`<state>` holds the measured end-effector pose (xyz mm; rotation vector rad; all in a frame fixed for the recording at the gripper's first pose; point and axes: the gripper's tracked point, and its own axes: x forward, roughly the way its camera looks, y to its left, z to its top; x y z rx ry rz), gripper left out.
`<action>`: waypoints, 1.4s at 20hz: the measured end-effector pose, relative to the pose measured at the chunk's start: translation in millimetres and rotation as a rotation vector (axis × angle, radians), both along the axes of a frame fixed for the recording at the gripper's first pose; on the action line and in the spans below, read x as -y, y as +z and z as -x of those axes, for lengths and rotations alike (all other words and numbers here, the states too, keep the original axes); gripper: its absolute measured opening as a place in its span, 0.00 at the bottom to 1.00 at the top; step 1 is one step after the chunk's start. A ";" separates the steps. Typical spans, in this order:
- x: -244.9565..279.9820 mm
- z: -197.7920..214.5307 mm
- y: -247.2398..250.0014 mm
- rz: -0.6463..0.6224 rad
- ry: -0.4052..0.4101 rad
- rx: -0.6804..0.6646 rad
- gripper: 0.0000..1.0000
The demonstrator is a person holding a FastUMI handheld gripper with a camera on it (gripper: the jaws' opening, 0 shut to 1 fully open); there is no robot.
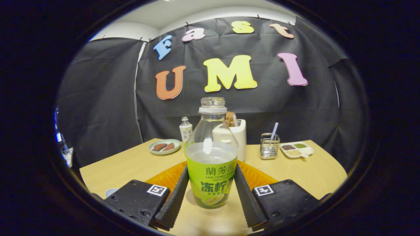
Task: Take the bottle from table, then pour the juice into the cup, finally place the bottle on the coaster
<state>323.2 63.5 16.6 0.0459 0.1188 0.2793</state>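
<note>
The bottle, clear plastic with a green label and no cap on its neck, stands upright on the counter between the two fingers of the gripper. The jaws are spread; each finger lies close beside the label, and whether either touches it cannot be told. Pale liquid fills the bottle to about the top of the label, so it is likely moderately heavy, low in balance, and thin-walled enough to dent under a hard squeeze. The labelled lower body, where it is widest and full, appears the soundest place to grip. An orange mat lies under and behind the bottle. Farther off stand a small bottle, a white holder, a plate with two brown pieces, a wire caddy holding a straw, and a divided tray of grains.
</note>
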 end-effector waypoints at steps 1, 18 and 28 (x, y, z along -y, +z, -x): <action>-7.8 -8.6 -3.8 -0.003 0.006 0.002 0.82; -21.8 -31.0 -24.2 0.027 -0.071 -0.005 0.97; 0.3 88.7 36.2 0.022 -0.193 0.078 1.00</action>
